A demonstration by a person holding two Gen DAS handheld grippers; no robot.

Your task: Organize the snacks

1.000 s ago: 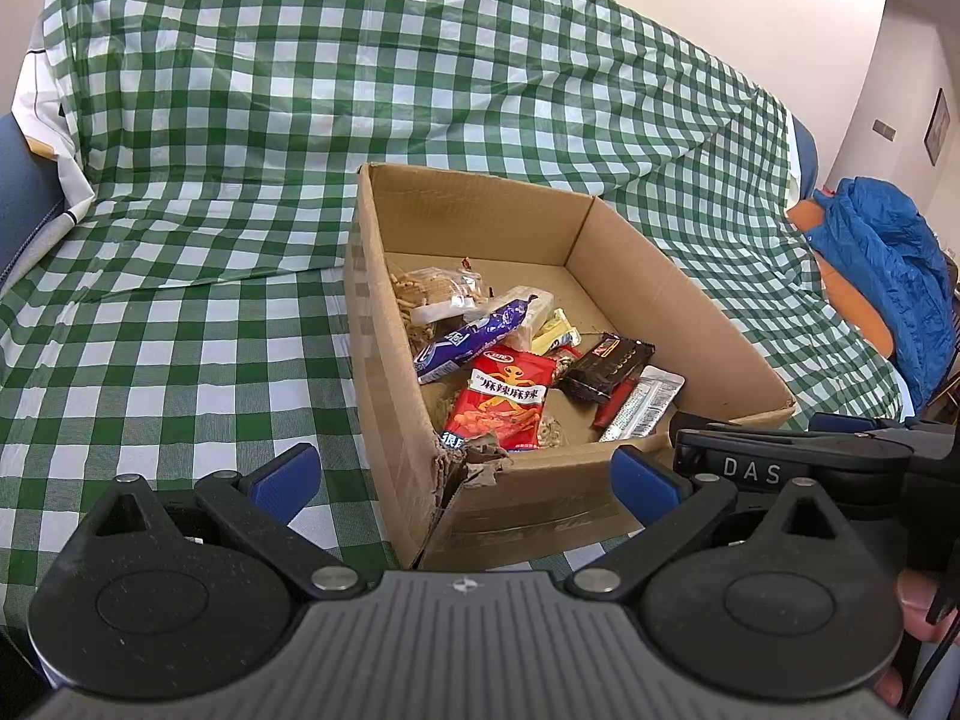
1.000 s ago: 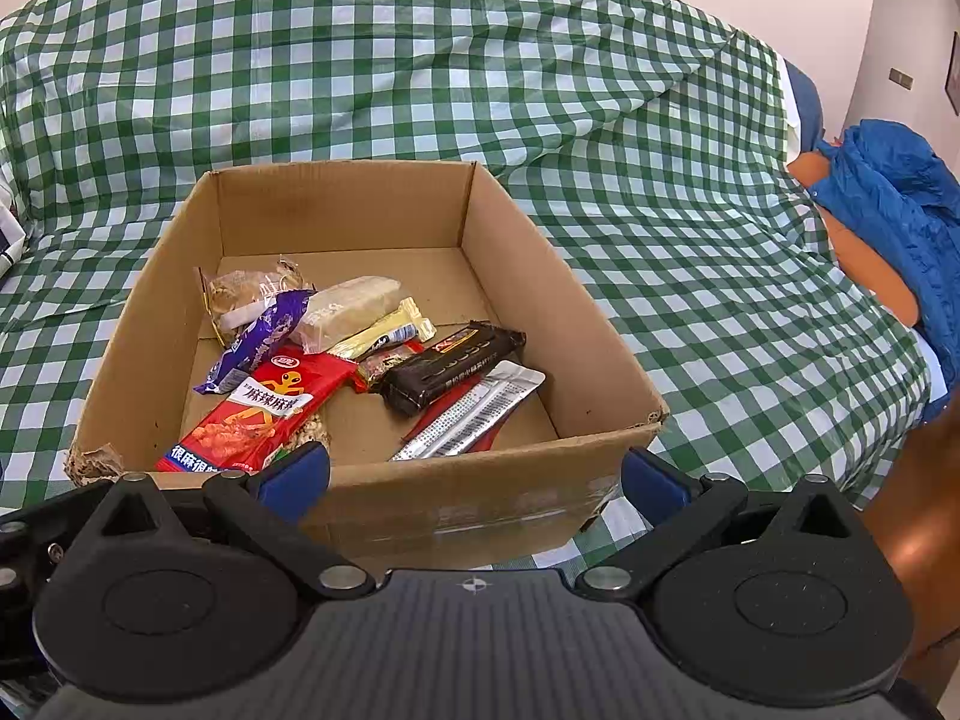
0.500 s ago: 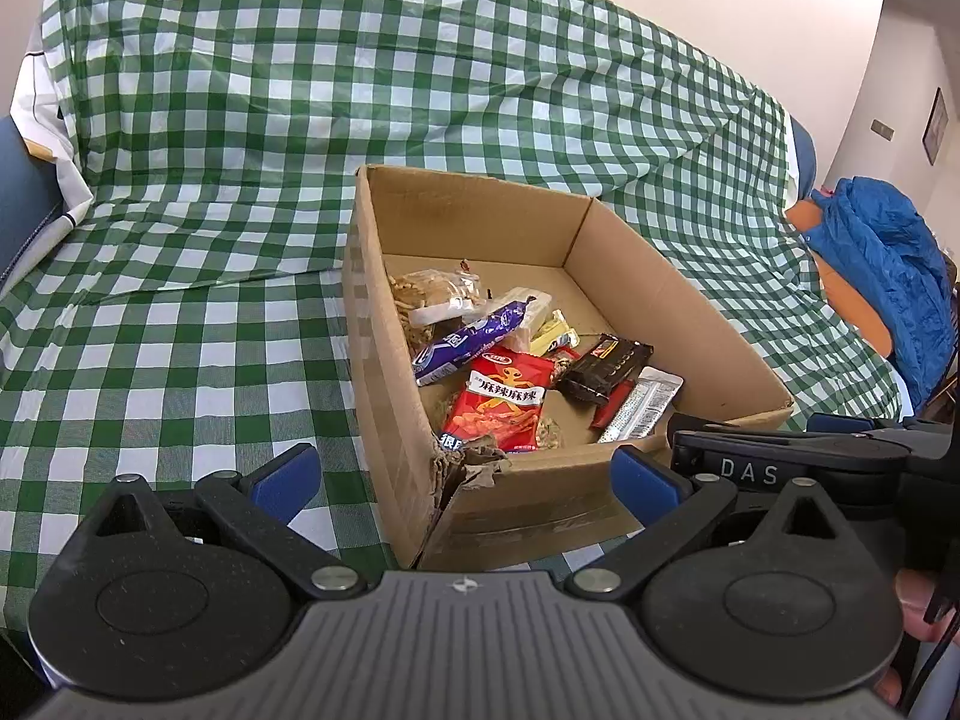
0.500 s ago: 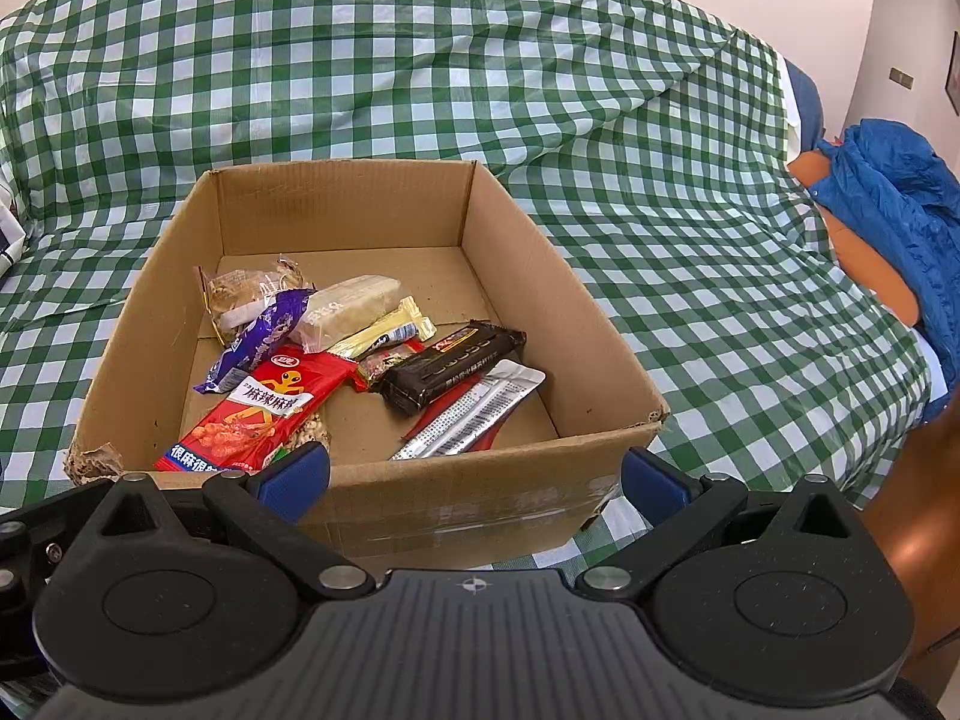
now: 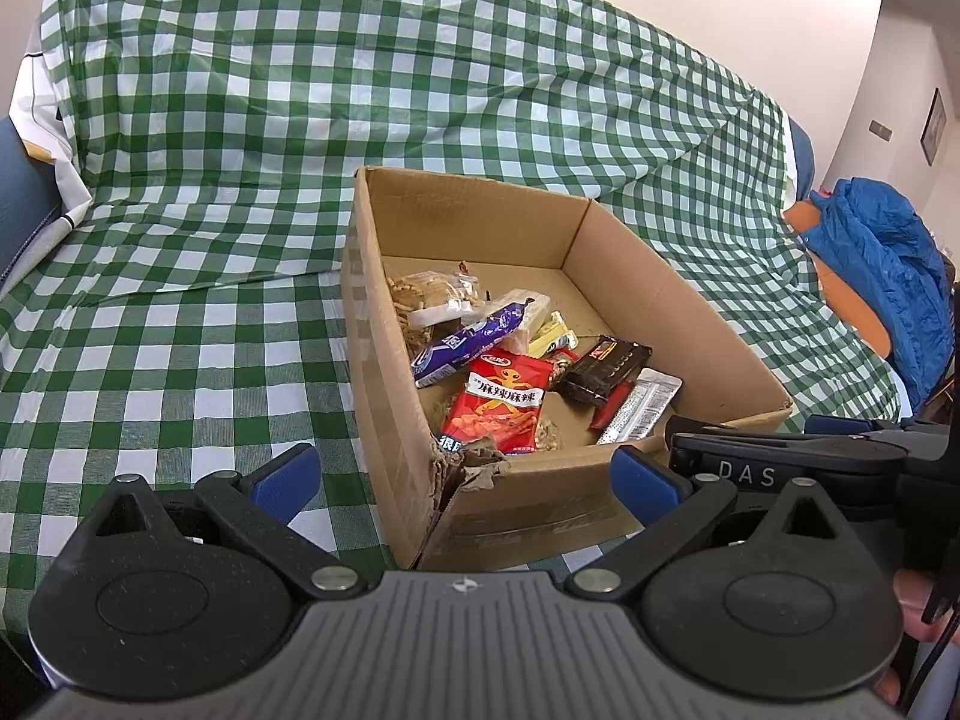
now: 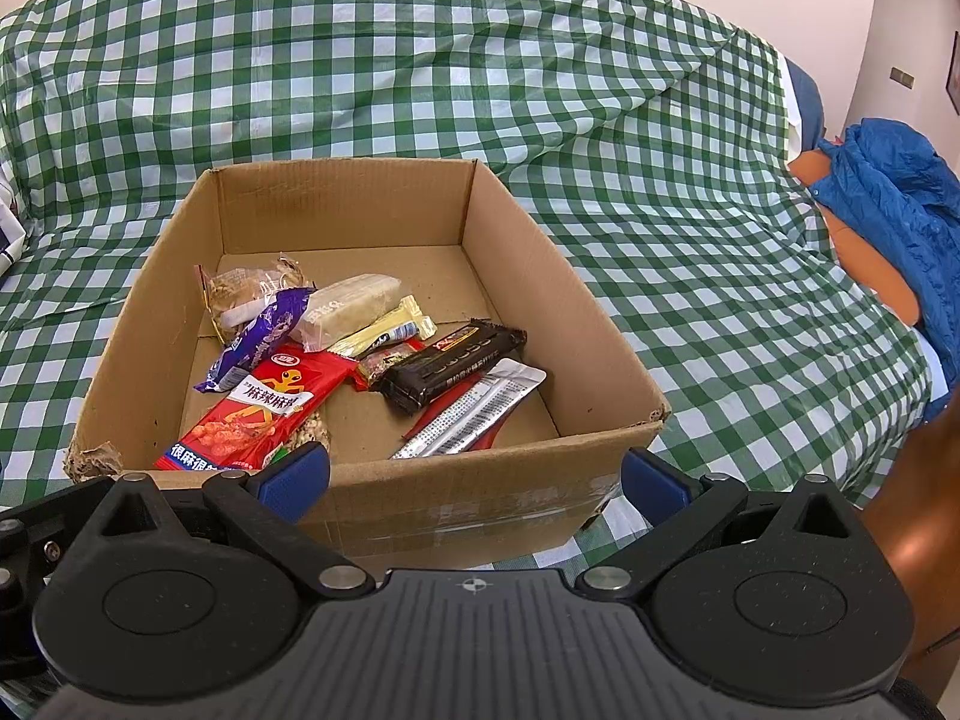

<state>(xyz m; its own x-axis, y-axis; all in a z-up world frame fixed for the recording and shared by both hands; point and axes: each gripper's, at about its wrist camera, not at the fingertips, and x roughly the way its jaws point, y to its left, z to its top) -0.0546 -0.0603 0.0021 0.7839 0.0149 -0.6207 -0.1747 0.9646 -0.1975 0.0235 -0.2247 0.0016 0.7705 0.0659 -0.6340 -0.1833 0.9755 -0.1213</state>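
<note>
Snacks (image 6: 360, 360), all loose in cardboard box (image 6: 600, 360) just ahead of both jaws, none seen on checked cloth (image 6: 660, 210); left gripper (image 5: 462, 474) and right gripper (image 6: 474, 474) wide open, empty; gathering appears complete, or unloading pending.

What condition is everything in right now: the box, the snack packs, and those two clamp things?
Brown cardboard box: open-topped, near-left corner torn.
Red snack packet: sealed, lying flat.
Black snack bar: sealed, resting on the silver packet.
Left gripper: open, empty.
Right gripper: open, empty.
</note>
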